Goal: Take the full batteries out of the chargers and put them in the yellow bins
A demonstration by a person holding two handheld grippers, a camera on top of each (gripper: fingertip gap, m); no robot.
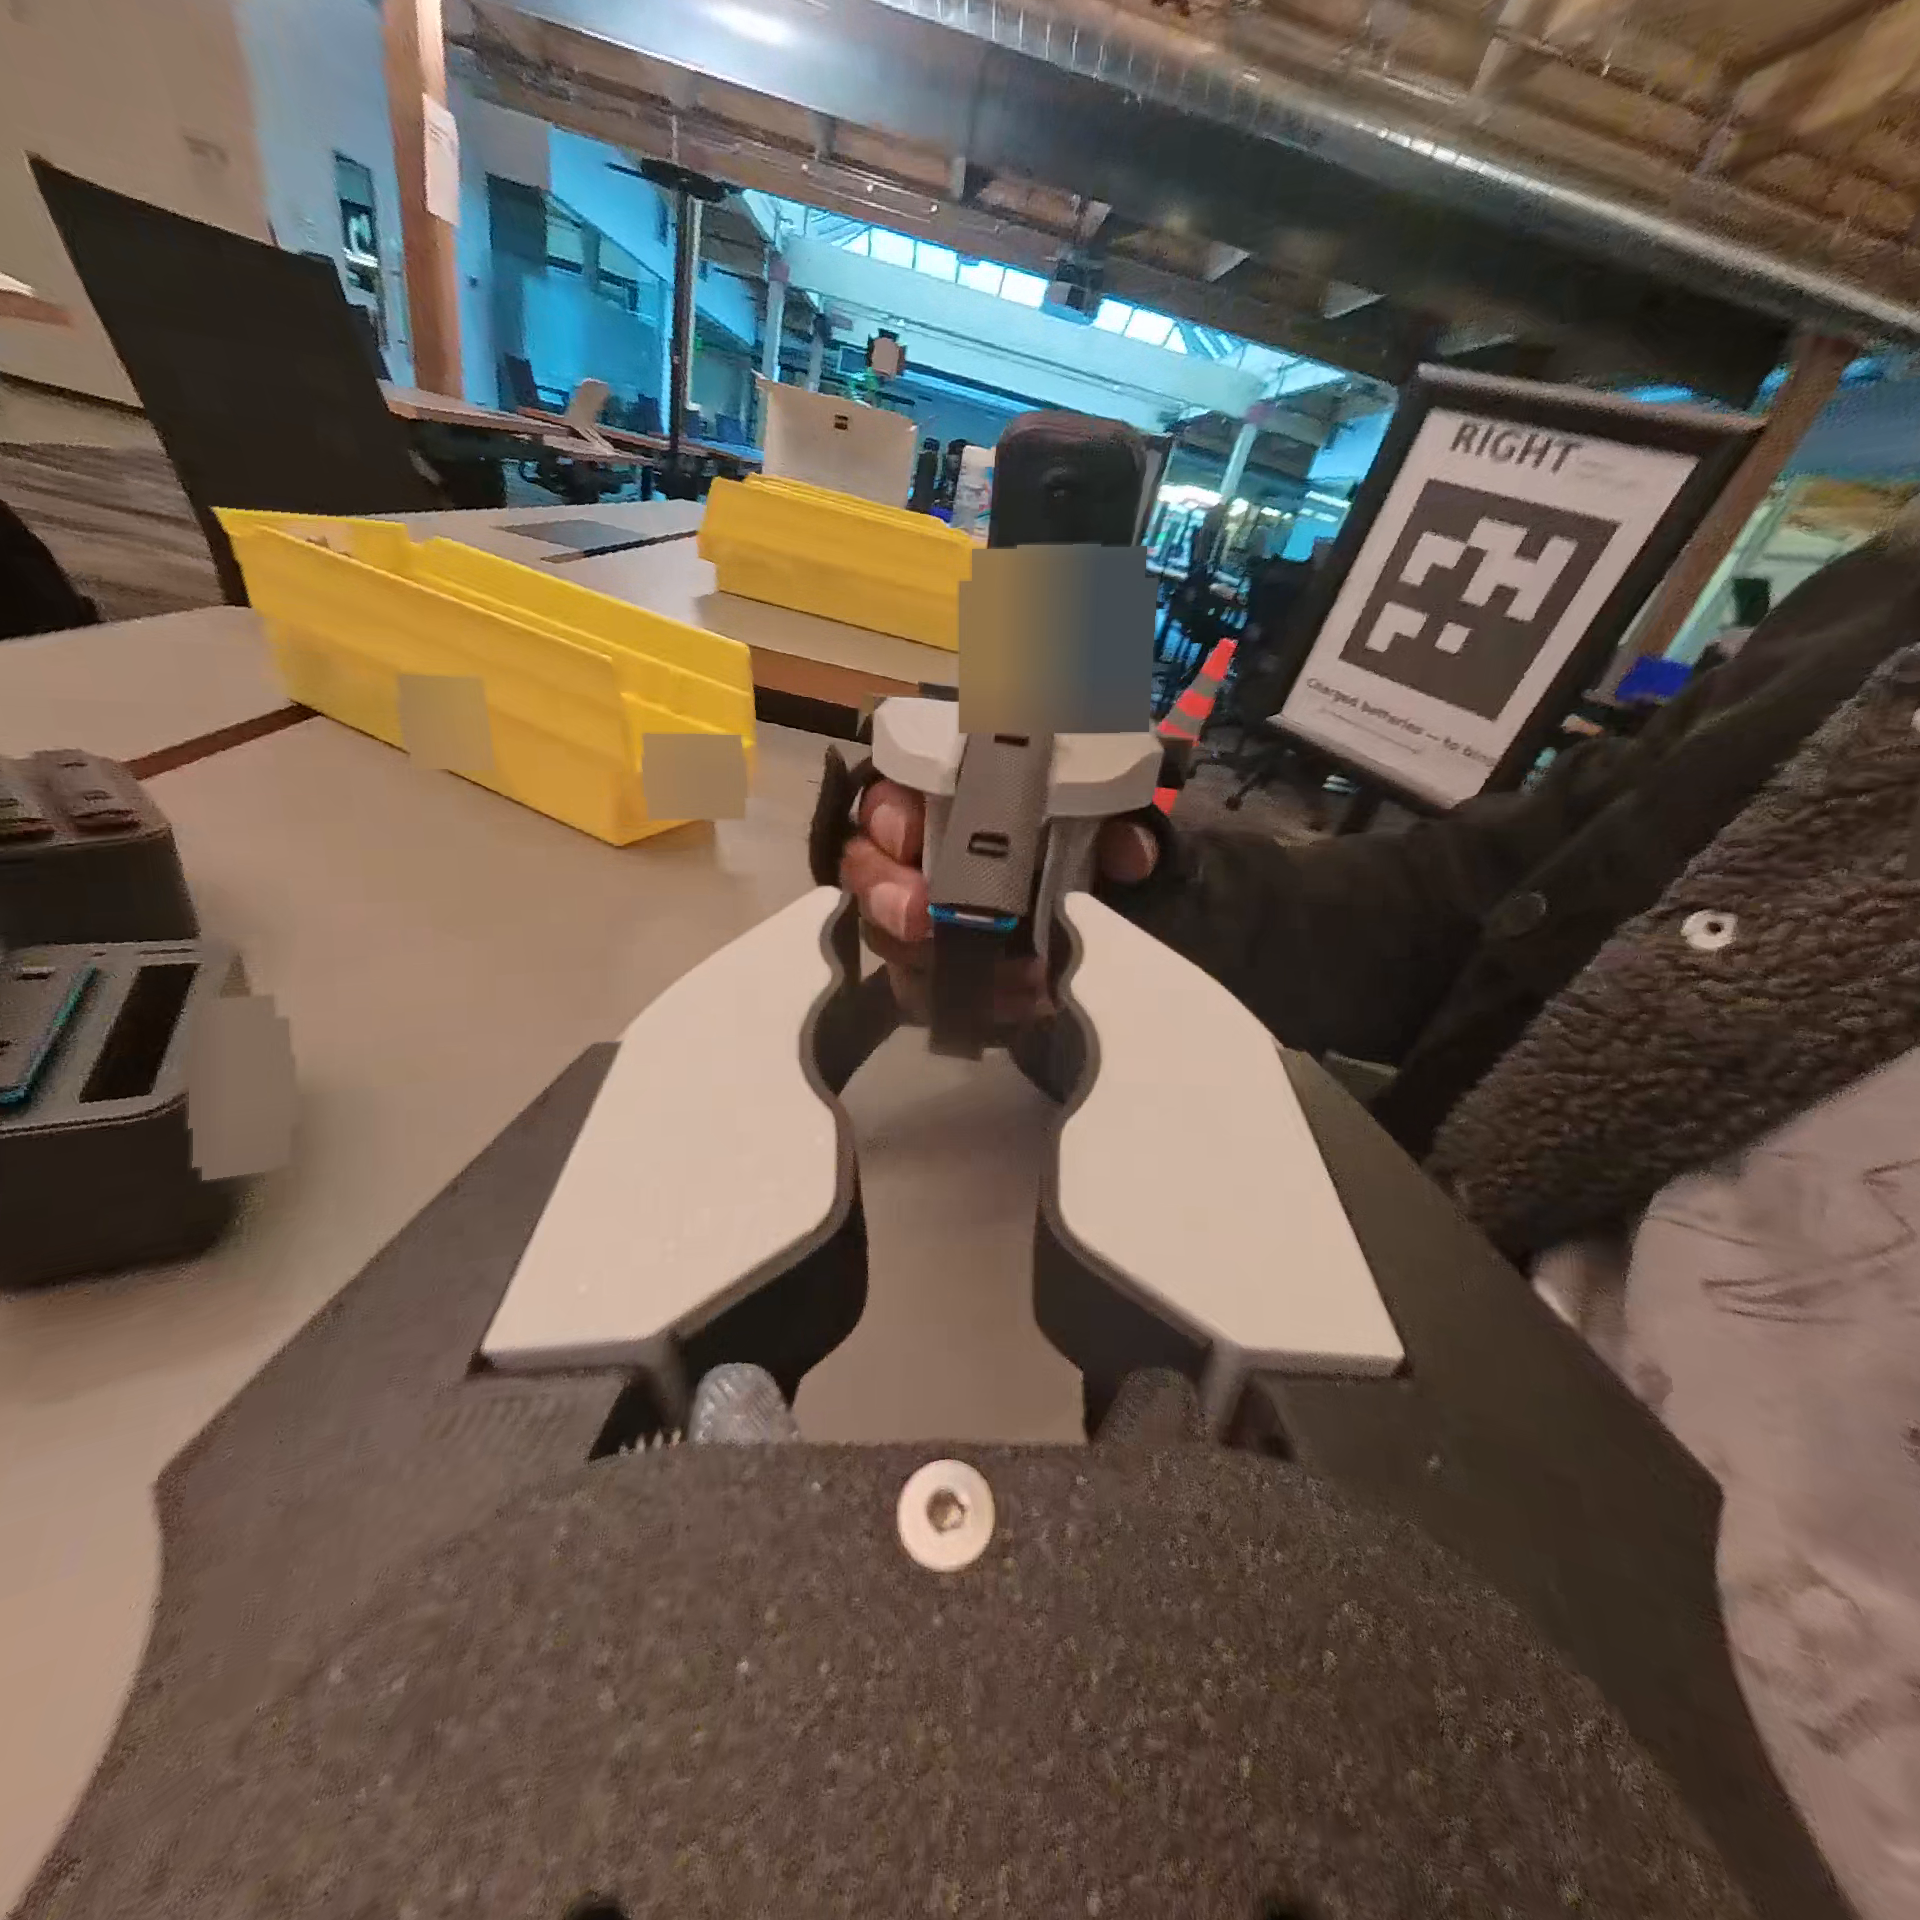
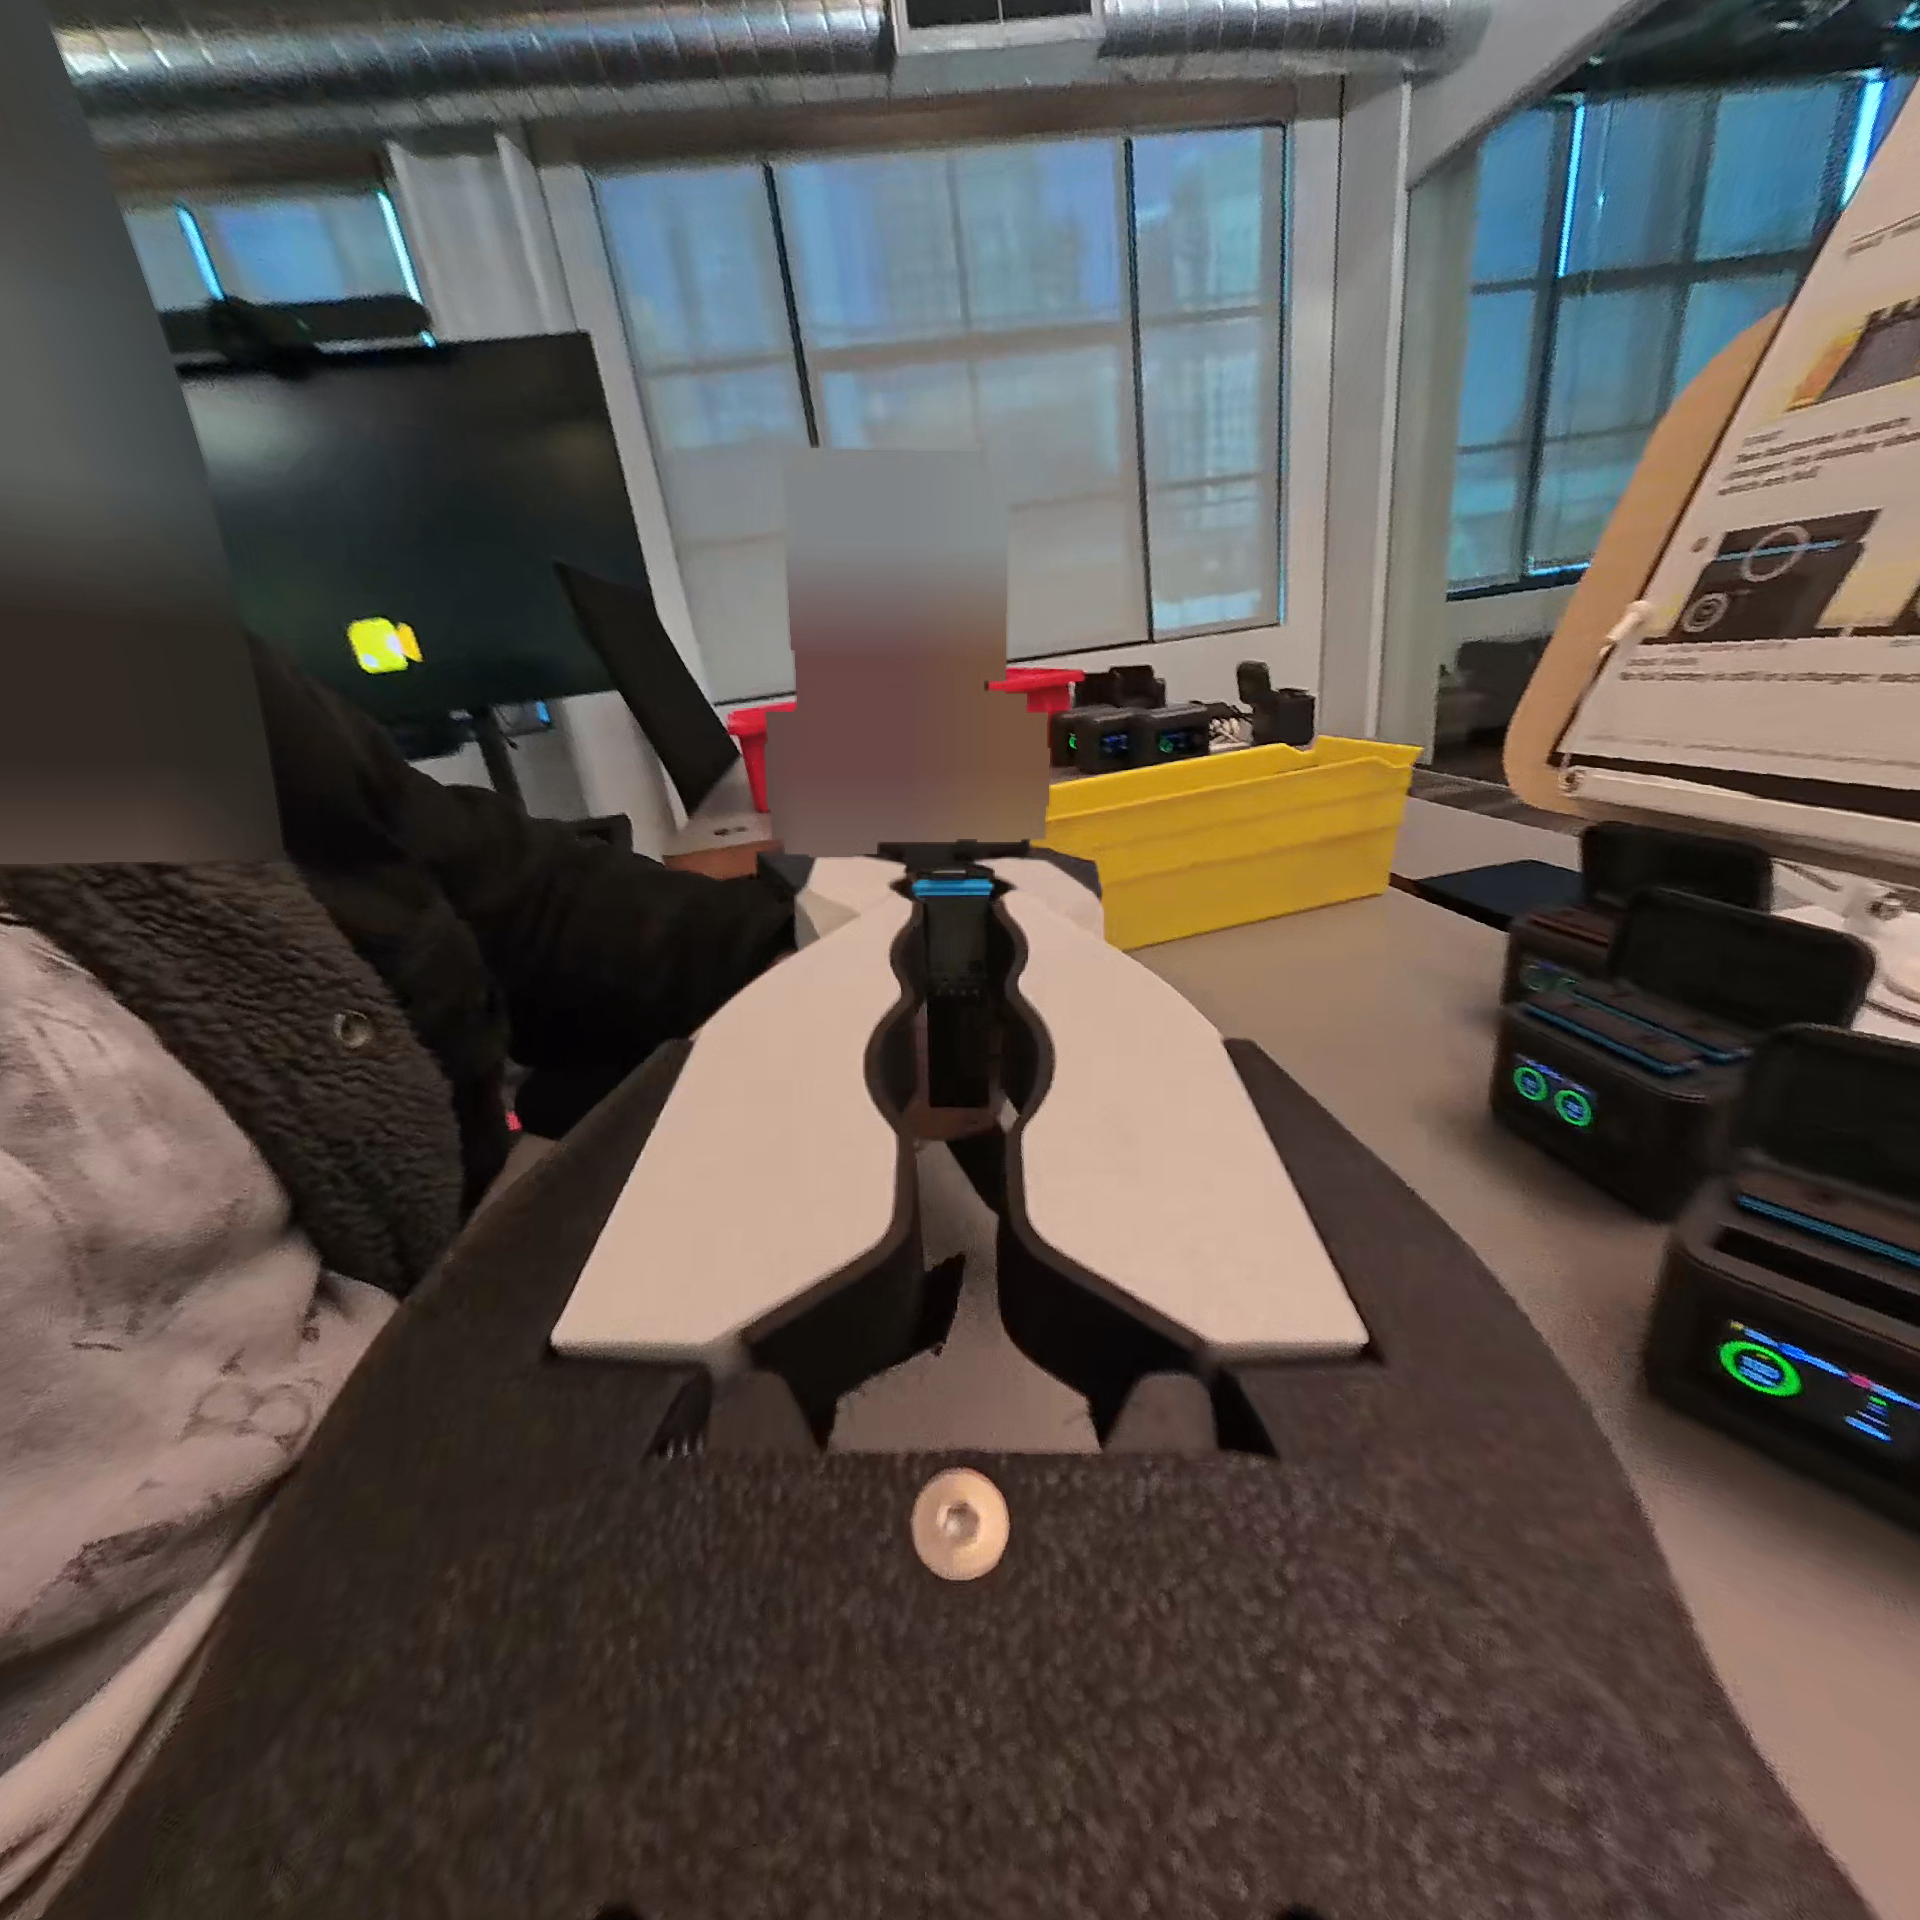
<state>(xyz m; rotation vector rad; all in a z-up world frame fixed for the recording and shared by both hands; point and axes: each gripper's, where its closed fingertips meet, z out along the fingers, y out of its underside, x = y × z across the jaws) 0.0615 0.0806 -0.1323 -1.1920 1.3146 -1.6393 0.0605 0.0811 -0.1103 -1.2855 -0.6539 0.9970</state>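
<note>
My right tongs (image 2: 951,914) are clamped on a slim black battery with a blue end cap (image 2: 951,971), lifted clear of the counter (image 2: 1351,997). My left tongs (image 1: 951,997), spread and empty, face it. The long yellow plastic bin (image 1: 499,665) awaits. Black chargers with green-lit displays (image 2: 1621,1081) hold more batteries, so I judge much work remains.

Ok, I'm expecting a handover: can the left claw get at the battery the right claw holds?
Probably yes: the left claw is open, and the battery, held by the right claw, points into its gap with nothing between.
</note>
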